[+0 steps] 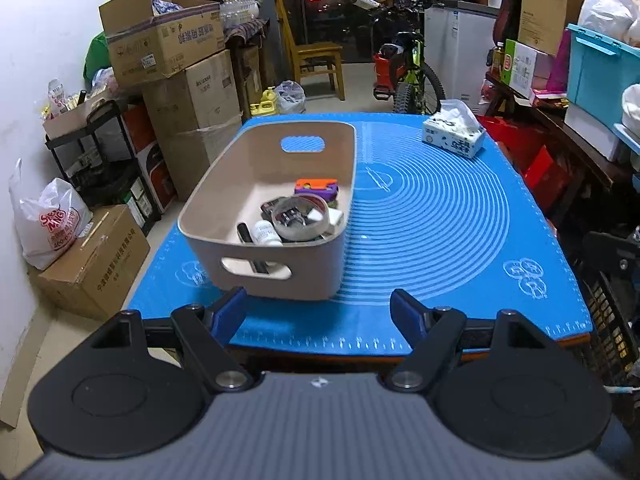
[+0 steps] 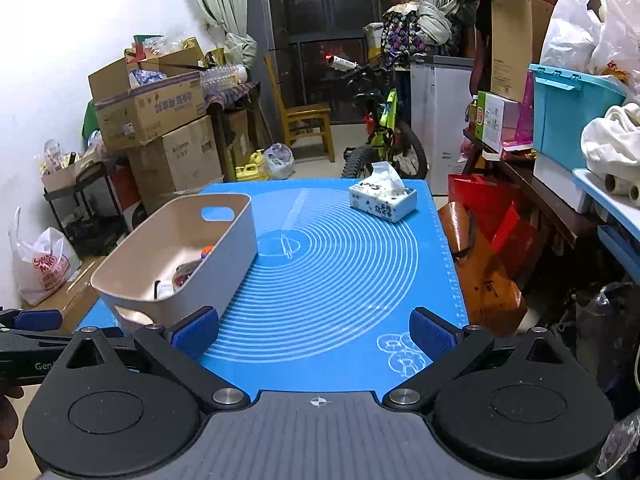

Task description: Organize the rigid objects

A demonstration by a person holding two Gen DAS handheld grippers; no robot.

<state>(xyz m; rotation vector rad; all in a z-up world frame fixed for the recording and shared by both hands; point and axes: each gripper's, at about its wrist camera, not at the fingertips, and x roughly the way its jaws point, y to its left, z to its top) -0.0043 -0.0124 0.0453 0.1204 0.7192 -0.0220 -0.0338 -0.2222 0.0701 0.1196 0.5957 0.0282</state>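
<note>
Left wrist view: the beige bin (image 1: 276, 216), holding the small items (image 1: 298, 216), is seen just ahead of the left gripper (image 1: 318, 312), long axis pointing away; both this and the right gripper (image 2: 316, 332) are held wide open, empty.

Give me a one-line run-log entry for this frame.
left gripper: open, empty | right gripper: open, empty | bin: small items inside | mat: only tissue pack outside bin
</note>
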